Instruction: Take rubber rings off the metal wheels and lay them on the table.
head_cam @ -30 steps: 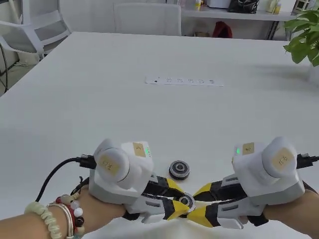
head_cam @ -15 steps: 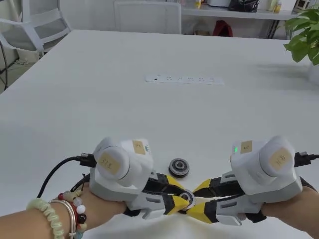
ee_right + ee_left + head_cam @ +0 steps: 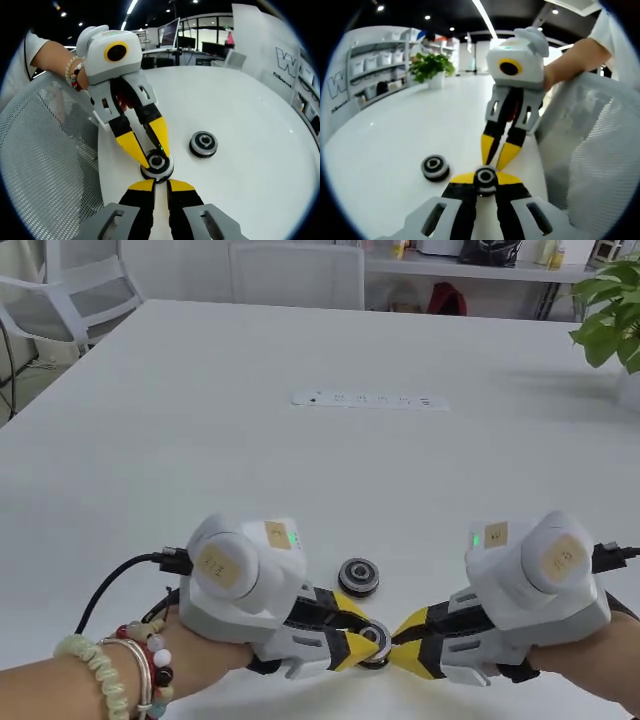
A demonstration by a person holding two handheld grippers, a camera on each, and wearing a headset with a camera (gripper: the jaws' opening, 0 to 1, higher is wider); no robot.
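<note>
The left gripper [image 3: 360, 637] has its jaws closed on a metal wheel [image 3: 157, 164], holding it just off the desk [image 3: 300, 470] on the person's side of the loose wheel [image 3: 359, 578], which lies flat with its own black band on. The right gripper [image 3: 398, 642] faces the left one, and its jaws are narrow, almost together, with their tips against the held wheel's rim. I cannot tell whether any of the rubber ring [image 3: 170, 164] is pinched between them. That is the first risk. If the tips only press on the band, they are likely to skid off when pulled, and the ring would stay seated. The second risk is the left grip. It bears on a small round part, so a hard tug could twist the wheel in the jaws or pop it free. From there it could knock the loose wheel and set it rolling. A stretched ring that lets go suddenly may also snap off and fly. All this happens on the side of the loose wheel nearest the desk's edge, and a white mesh [image 3: 600, 160] shows past that edge in both gripper views. A dropped wheel or ring could therefore leave the desk instead of being laid on it. A slow peel from one side of the rim looks safer.
</note>
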